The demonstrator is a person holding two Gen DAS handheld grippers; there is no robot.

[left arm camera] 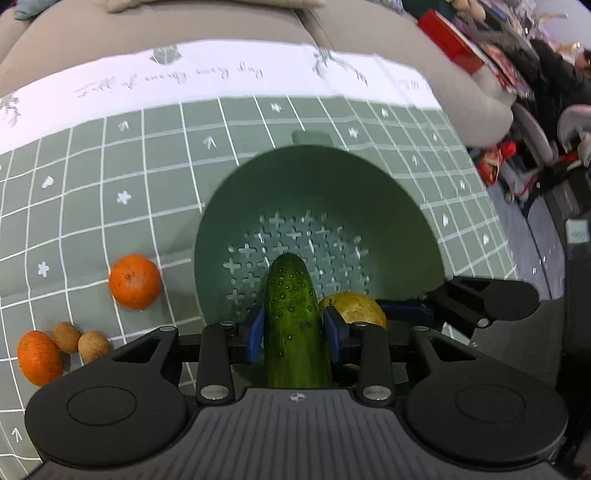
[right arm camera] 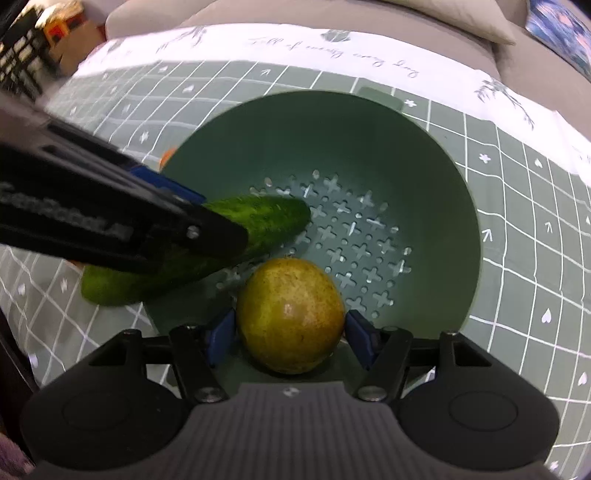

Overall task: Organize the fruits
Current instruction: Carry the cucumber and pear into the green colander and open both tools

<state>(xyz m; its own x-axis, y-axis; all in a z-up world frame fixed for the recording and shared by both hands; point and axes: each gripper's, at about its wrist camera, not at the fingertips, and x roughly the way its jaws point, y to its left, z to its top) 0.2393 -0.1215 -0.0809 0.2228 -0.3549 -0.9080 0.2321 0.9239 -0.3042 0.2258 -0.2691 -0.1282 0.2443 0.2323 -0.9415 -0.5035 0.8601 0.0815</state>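
Observation:
My left gripper (left arm camera: 295, 328) is shut on a green cucumber (left arm camera: 295, 325), its tip over the green perforated colander (left arm camera: 317, 177). In the right wrist view the cucumber (right arm camera: 258, 221) reaches into the colander (right arm camera: 369, 140) from the left, under the left gripper's black body. My right gripper (right arm camera: 290, 332) is shut on a yellow-green round fruit (right arm camera: 290, 314), held over the colander's near rim; this fruit also shows in the left wrist view (left arm camera: 360, 310). Two oranges (left arm camera: 135, 280) (left arm camera: 38, 356) and two small brown fruits (left arm camera: 79, 341) lie on the cloth to the left.
The colander stands on a green grid-pattern tablecloth (left arm camera: 110, 184) with a white lettered border. A beige sofa (left arm camera: 184, 26) runs behind the table. Clutter and chairs (left arm camera: 535, 129) stand off to the right of the table.

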